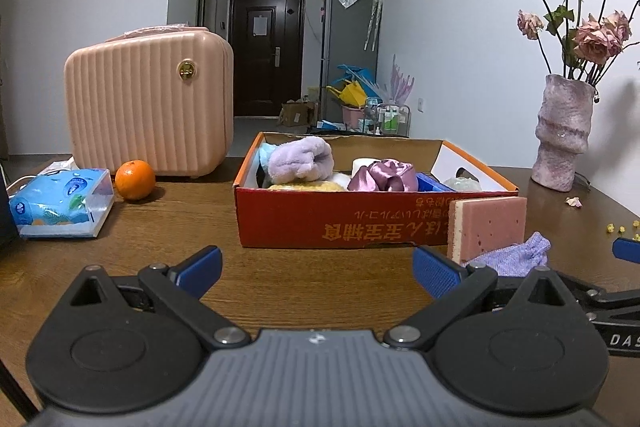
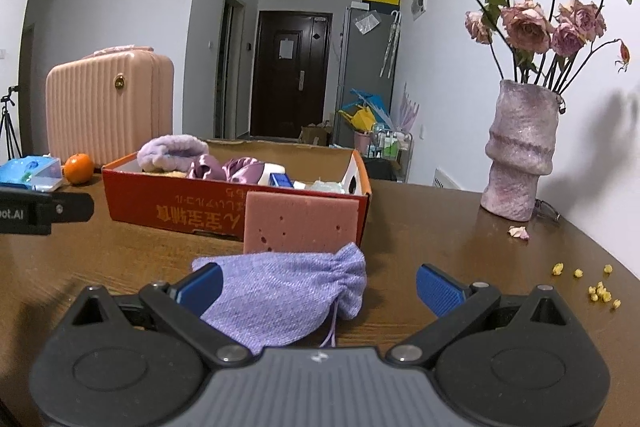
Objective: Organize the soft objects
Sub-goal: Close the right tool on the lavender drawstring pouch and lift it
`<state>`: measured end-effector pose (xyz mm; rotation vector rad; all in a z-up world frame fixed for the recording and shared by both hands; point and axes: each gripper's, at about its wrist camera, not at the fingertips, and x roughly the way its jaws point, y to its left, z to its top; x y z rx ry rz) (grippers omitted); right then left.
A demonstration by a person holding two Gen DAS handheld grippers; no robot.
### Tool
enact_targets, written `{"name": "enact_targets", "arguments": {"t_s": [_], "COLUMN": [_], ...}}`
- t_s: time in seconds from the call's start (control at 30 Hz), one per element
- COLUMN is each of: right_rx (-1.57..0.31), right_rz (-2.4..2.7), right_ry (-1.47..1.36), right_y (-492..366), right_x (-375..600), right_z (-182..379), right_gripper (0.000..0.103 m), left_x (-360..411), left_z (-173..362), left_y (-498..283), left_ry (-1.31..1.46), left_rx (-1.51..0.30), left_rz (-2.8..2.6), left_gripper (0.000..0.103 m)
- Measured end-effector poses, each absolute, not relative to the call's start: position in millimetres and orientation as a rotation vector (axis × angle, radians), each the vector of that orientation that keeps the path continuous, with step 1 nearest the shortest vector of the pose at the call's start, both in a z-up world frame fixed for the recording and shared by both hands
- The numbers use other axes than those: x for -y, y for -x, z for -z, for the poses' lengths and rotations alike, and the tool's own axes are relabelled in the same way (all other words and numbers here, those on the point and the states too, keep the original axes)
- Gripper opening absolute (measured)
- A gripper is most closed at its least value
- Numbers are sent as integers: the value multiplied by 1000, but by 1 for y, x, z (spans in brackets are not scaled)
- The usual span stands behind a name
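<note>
the right gripper [image 2: 319,285] hangs low over the brown table [image 2: 460,239] with its jaws spread wide and holding nothing. the lavender drawstring pouch [image 2: 288,291] lies flat on the table between them, toward the 9 o'clock side: its body runs up against the left blue pad [image 2: 202,287], though i cannot tell whether the two touch, while its gathered neck points toward 1 o'clock and stops well short of the right blue pad [image 2: 438,289]. its cords trail down toward 6 o'clock, at the gripper body. just beyond the pouch, at 12 o'clock, a pink sponge [image 2: 300,223] stands on edge, leaning against the near wall of the red cardboard box [image 2: 168,211]. inside the box lie a fluffy lilac cloth [image 2: 172,149], a shiny purple scrunchie [image 2: 228,167] and other small items too crowded to tell apart. the left gripper [image 1: 318,273] also has its jaws wide apart and empty, over bare table in front of the box; in its view the pouch shows at 3 o'clock, outside the jaws, just past the right pad. farther off at 10 o'clock stand a pink ribbed case [image 1: 148,103], an orange [image 1: 135,179] and a pack of tissues [image 1: 60,201]. at 2 o'clock a mauve vase [image 2: 520,151] holds dried roses [image 2: 528,23], with a fallen petal [image 2: 519,232] and yellow bits [image 2: 596,289] scattered on the table near it.
</note>
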<state>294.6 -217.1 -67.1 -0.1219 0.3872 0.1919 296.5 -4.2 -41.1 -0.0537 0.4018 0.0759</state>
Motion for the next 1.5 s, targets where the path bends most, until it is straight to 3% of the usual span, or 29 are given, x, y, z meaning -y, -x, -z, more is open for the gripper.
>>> {"name": "enact_targets", "arguments": {"t_s": [1.07,1.5], "right_rx": [-635,-639], "right_rz": [-186,-227], "right_ry": [98,92], "right_y": [-370,-363], "right_x": [176,177], "right_z": [99,99], "right_gripper": [100,59], "left_x": [-8,-7], "left_z": [49,51], "left_y": [-303,-304], "left_ry": [63,57], "left_rx": [-450,-454], "left_rz": [-72,-72], "left_gripper": [103,103]}}
